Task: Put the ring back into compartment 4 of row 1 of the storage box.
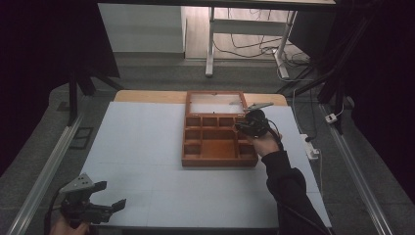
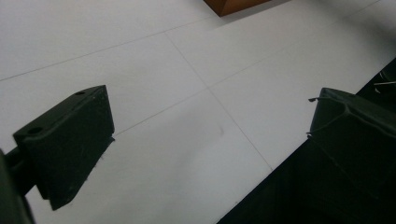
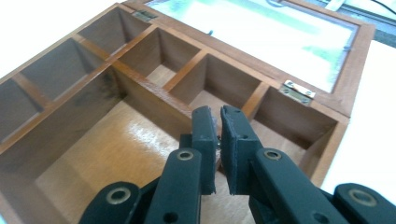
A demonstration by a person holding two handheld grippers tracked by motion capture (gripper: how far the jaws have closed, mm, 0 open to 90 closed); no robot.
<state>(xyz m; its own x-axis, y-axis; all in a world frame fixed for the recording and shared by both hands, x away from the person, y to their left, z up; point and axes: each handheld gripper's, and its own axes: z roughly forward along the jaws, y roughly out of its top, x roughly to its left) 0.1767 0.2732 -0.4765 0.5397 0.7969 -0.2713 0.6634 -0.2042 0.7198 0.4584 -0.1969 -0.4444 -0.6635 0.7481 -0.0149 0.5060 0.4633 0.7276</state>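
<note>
Right gripper point(image 3: 218, 154), jaws together, empty, inside open brown wooden compartment box point(image 1: 219, 159), counter's 1 o'clock. Left gripper point(image 1: 100, 203), jaws apart, 7 o'clock. Risk: jaws snagging divider, shifting box.

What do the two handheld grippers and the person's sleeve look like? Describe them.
Both are black. The left gripper has blocky rectangular jaws, a grey three-cornered plate on top and a trailing cable. The right gripper has flat dark pads on linkage arms with brass-coloured pivot rings. The right arm wears a dark long sleeve.
</note>
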